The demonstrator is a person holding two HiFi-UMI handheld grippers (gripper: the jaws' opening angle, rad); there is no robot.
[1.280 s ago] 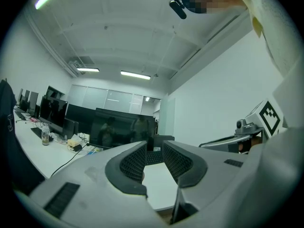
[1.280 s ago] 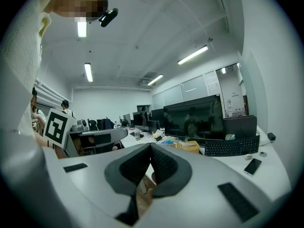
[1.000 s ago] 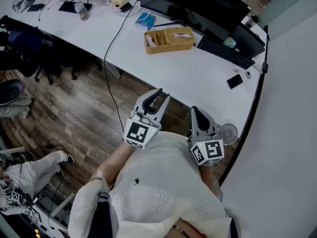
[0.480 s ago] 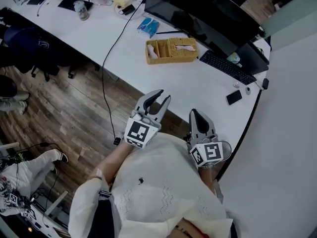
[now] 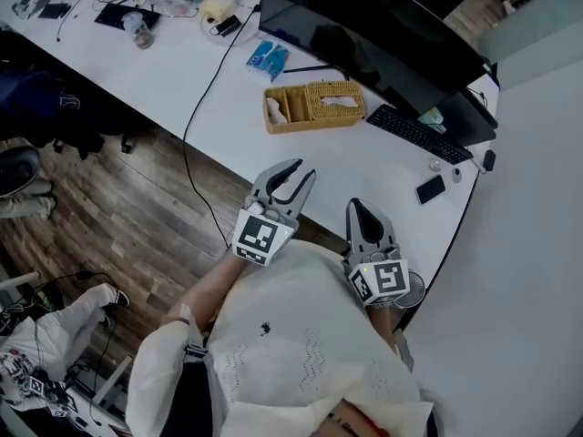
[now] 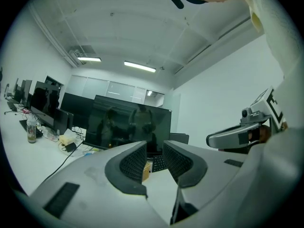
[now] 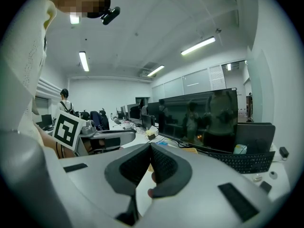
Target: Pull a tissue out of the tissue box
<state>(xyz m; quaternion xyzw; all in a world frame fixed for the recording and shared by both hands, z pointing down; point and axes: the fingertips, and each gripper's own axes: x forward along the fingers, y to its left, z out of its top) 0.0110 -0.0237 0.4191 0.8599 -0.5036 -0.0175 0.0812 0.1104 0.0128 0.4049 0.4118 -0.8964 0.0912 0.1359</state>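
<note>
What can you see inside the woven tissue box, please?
A white tissue shows in the lid slot of the tissue box; the lid covers whatever lies beneath.

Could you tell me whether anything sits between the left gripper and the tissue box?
Nothing visible does. Only bare white desk lies between the left gripper and the tissue box; the black cable runs left of that path, the keyboard right of it.
</note>
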